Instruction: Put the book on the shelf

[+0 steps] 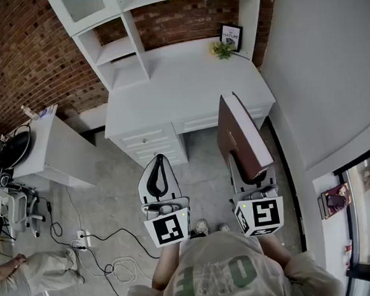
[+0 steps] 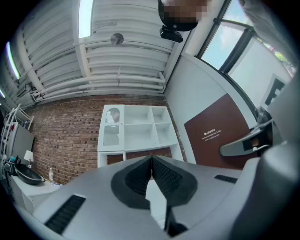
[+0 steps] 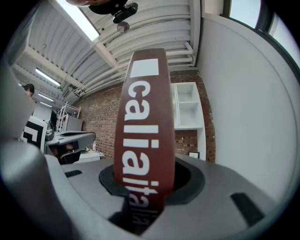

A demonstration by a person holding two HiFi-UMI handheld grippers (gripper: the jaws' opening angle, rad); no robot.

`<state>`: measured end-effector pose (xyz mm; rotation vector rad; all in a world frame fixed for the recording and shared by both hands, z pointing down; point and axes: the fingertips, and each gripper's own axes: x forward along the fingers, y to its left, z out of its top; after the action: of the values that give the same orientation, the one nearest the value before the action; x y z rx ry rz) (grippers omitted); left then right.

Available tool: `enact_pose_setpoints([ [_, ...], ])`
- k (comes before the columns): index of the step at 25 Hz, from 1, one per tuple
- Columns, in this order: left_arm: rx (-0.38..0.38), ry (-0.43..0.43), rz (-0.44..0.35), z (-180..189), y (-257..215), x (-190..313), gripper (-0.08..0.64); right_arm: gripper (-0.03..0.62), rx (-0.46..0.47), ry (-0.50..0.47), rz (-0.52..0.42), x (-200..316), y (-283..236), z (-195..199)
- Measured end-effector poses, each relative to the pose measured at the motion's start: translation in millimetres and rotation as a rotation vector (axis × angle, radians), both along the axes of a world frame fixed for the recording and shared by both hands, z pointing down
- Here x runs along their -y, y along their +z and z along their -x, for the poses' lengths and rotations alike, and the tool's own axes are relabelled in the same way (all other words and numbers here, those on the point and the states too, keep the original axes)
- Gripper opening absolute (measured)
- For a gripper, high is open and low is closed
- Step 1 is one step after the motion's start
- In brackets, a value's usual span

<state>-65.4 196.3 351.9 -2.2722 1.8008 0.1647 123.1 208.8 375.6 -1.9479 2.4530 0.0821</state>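
Book (image 1: 240,136) stands on edge at your 1 o'clock, clamped in your right gripper (image 1: 250,178). The jaws are partly open around its spine end and press on both covers, and nearly all of the book rises free above them. Your left gripper (image 1: 160,160) at 11 o'clock has its jaws closed together with nothing between them.

That low hold is the main risk. With so much of the book above the pads, a quick swing toward the shelf (image 1: 121,50) at 11 o'clock could make it pivot or slide out, and it would drop to the desk (image 1: 186,86) or the floor.

The openings look narrow beside the book, so a tilted approach could catch a top corner on a divider and twist it out of the jaws.

Keep away from 1 o'clock at the back of the desk, where the plant (image 1: 222,49) and framed picture (image 1: 232,36) could be knocked over.

Cables (image 1: 110,246) lie on the floor at 8 o'clock, so a step that way could snag a foot.
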Motion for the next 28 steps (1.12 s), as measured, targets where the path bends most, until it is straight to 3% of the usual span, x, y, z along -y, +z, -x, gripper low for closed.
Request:
enact_pose_setpoints([
  [10,-0.005,-0.004,-0.002,6,2,6,0.014,0.152,-0.056,-0.014,-0.006,5,3,-2],
  [15,-0.003,-0.001,0.001,9,4,6,0.014,0.152,0.016,0.018,0.012,6,11,-7],
  [21,0.001,0.000,0.007,21,6,13,0.014,0.152,0.023,0.023,0.014,14,11,1],
  [28,0.042,0.089,-0.031,20,-1,50,0.014,0.152,-0.069,-0.138,0.005,52,-3,47],
])
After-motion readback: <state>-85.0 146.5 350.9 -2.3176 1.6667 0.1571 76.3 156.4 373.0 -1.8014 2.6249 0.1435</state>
